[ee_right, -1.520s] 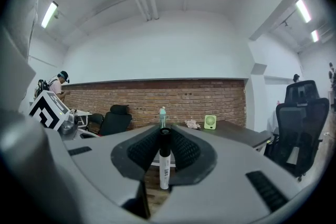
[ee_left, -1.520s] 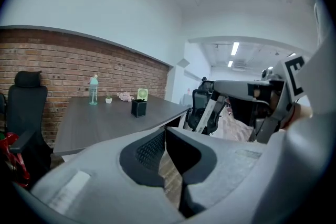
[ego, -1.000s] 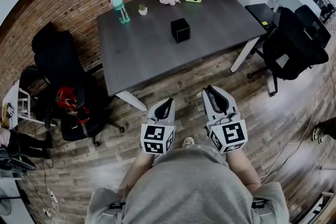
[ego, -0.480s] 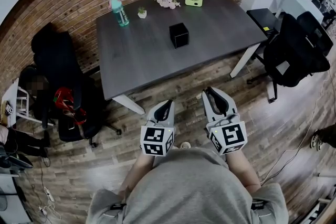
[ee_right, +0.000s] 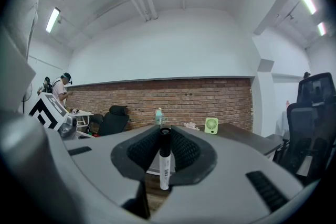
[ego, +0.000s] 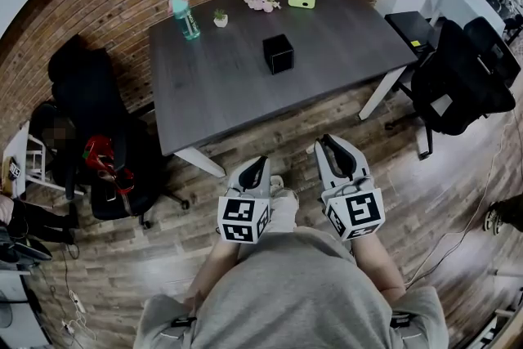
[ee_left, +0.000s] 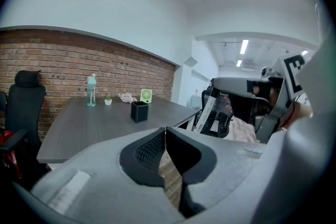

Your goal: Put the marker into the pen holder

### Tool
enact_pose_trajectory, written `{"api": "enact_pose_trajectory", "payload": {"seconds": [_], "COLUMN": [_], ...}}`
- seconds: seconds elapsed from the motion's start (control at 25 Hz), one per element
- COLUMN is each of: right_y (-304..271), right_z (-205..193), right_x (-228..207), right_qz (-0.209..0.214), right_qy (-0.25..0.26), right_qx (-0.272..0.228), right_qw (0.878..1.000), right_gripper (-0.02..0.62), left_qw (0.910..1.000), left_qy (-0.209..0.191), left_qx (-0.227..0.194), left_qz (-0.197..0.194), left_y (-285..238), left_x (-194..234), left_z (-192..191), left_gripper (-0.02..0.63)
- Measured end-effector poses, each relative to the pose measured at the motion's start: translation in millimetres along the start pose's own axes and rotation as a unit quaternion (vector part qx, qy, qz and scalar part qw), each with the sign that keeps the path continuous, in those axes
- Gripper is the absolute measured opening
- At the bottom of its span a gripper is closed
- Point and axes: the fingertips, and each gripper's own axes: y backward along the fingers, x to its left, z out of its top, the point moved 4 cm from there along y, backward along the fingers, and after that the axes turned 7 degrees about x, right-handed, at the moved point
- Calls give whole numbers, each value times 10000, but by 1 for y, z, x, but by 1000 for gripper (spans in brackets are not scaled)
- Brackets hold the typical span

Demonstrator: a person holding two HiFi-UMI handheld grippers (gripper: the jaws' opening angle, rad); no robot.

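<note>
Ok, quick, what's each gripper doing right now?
Left gripper: closed, empty.
Right gripper: closed on the marker.

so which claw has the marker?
The right claw: the marker is clamped between its jaws, black cap toward the tips. The left claw is shut with nothing in it.

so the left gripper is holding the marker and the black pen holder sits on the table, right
No, the right gripper holds the marker, as the right gripper view shows; the left gripper is shut on nothing. The black pen holder does sit on the table.
</note>
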Motion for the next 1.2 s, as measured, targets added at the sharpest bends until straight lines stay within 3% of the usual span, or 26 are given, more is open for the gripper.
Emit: {"api": "enact_pose_trajectory", "payload": {"seconds": [0.48, 1.2], "right_y": [-44, -169], "right_z": [2, 28], "right_x": [-23, -78], "right_qz": [15, 160], "right_qy": [36, 89], "right_qx": [49, 139], "right_qw": [10000, 9997], "right_gripper": [63, 63], "left_qw": [10000, 9998], "left_qy": [71, 156], "left_qx": [-13, 60], "left_qz": [46, 130], "left_y": [-39, -134], "left_x": [25, 93], "left_z": [15, 72], "left_gripper": [18, 18]}}
